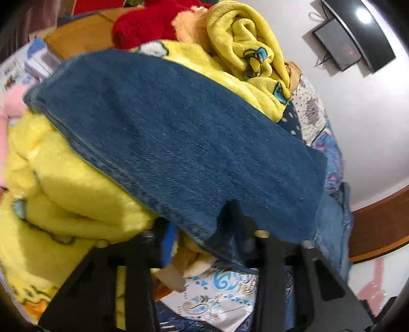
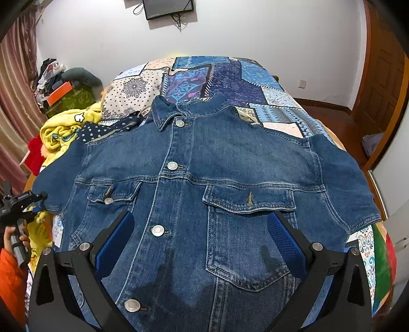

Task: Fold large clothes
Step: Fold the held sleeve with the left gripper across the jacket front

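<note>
No readable text, labels, brands, numbers or signs in either view. Buttons on the denim jacket ahead of the right gripper too small to make out any lettering. Cartoon print only, no words, on the yellow blanket left of the left gripper. Screen of the wall monitor far beyond the right gripper dark, nothing legible.

A yellow fleece blanket lies heaped on the patchwork bedspread, beneath a wall-mounted monitor.
</note>
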